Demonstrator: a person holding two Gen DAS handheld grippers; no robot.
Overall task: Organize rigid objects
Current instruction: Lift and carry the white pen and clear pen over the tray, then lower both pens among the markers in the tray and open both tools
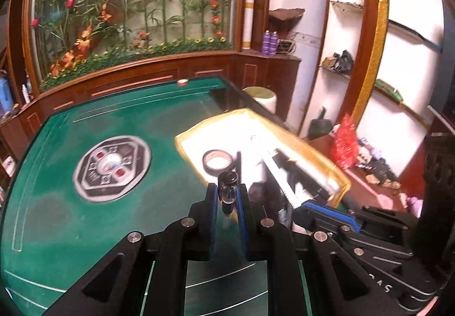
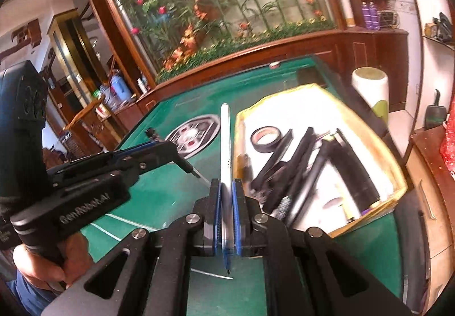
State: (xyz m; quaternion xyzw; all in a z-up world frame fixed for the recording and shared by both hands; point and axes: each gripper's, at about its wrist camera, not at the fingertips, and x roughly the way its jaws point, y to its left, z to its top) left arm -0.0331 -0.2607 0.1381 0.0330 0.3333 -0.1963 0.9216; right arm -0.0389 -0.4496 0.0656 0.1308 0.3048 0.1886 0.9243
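Observation:
My left gripper (image 1: 227, 192) is shut on a pen cap (image 1: 227, 188), dark with a clear middle, held above the green table just left of the yellow-rimmed tray (image 1: 184, 142). My right gripper (image 2: 226, 188) is shut on a white pen (image 2: 225, 145) with a blue tip end pointing back at the camera; it hangs over the table beside the tray's left rim (image 2: 237, 122). The tray holds a roll of black tape (image 2: 266, 138) and several black bars (image 2: 301, 162). The left gripper also shows in the right wrist view (image 2: 153, 135), the right one in the left wrist view (image 1: 327, 207).
The green felt table (image 1: 85, 216) has a round grey centre panel (image 1: 112, 168). A small red-white object (image 1: 182, 82) lies at its far edge. A white and green stool (image 2: 369, 91) stands beyond the tray. Wooden cabinets and a flower display ring the table.

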